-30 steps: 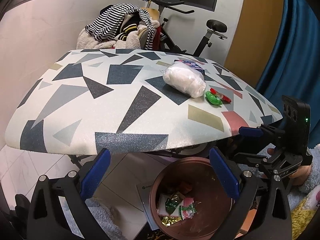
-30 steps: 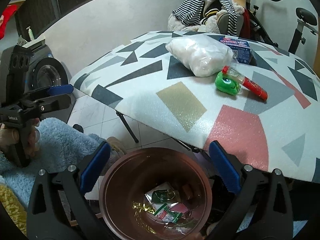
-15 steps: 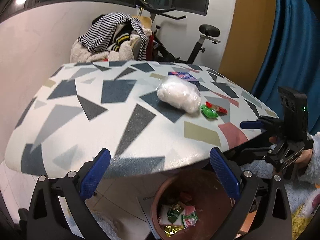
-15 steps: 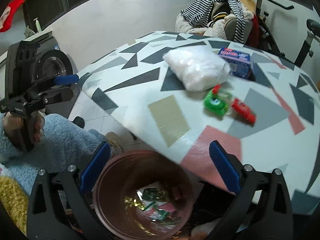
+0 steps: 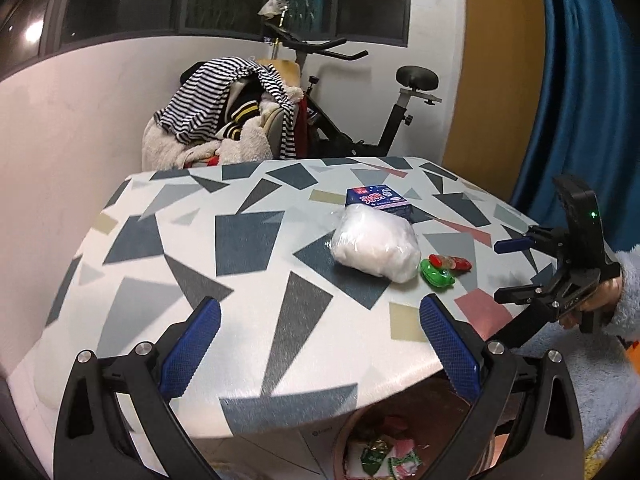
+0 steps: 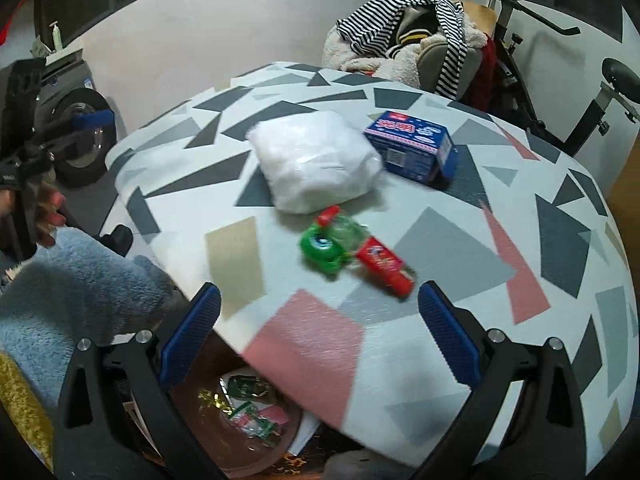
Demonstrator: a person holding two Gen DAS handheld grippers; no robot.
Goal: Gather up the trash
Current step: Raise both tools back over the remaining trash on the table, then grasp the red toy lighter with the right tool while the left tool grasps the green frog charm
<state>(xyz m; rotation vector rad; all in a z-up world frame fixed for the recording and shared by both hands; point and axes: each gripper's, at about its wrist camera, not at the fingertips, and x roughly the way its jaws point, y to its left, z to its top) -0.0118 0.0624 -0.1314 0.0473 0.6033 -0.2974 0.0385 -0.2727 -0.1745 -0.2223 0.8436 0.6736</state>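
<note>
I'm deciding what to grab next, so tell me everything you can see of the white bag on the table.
The white bag is a clear plastic bag stuffed with soft white filling, puffy and pillow-shaped, its film wrinkled and glossy. It lies flat near the middle of the patterned table, nothing gripping it. A blue box sits right behind it, touching or nearly so. A green and red wrapper lies just in front, close to its near edge. Its contents cannot be identified.

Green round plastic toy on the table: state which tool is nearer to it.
Right. The right tool hovers open just short of the green round plastic toy; the left tool sits open farther back, left of it.
</note>
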